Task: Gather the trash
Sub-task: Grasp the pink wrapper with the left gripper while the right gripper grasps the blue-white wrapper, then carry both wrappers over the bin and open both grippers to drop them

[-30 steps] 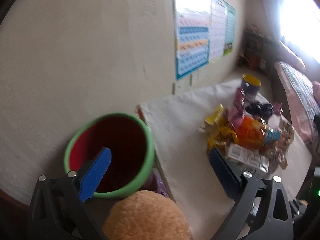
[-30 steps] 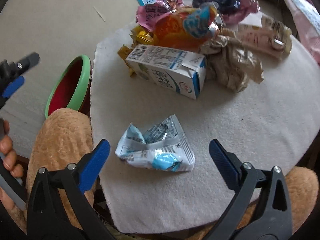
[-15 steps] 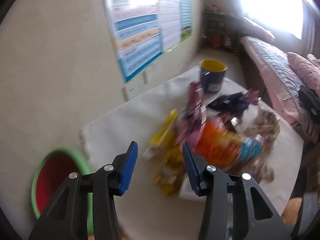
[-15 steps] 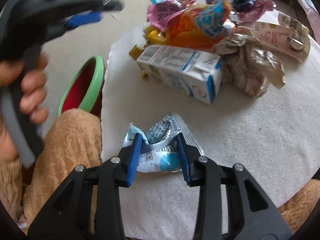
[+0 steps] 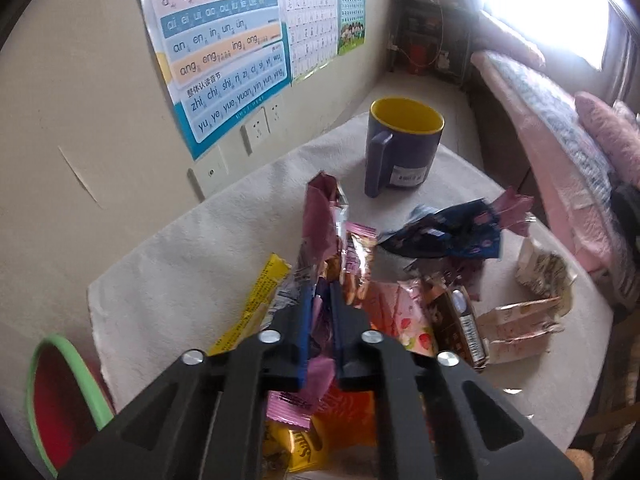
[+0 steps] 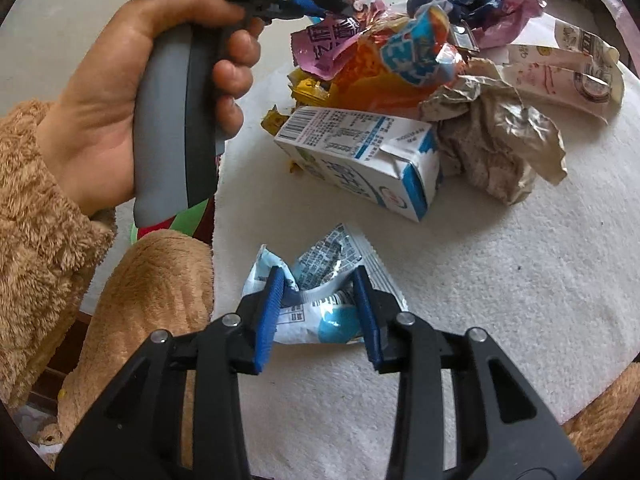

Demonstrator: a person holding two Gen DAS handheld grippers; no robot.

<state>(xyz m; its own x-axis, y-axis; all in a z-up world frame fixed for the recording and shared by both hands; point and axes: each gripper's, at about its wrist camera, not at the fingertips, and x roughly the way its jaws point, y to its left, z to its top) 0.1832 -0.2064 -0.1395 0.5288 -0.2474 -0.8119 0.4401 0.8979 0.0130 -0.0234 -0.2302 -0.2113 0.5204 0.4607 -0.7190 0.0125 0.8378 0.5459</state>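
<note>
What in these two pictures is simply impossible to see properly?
- Green-rimmed red bin: left wrist view, cut off by the edge; in the right wrist view the hand hides most of it.
- Pink foil wrapper: left wrist view, its pinched part is hidden by the left gripper.
- Crumpled blue-and-white packet: right wrist view, the right gripper clamps it, covering its sides.

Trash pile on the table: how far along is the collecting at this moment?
Done: nothing visibly binned. In hand: the left tool has just closed on a pink wrapper in the pile; the right tool grips the blue-white wrapper. Left: milk carton, crumpled brown paper and other wrappers, plus carrying everything to the green-rimmed bin.
</note>
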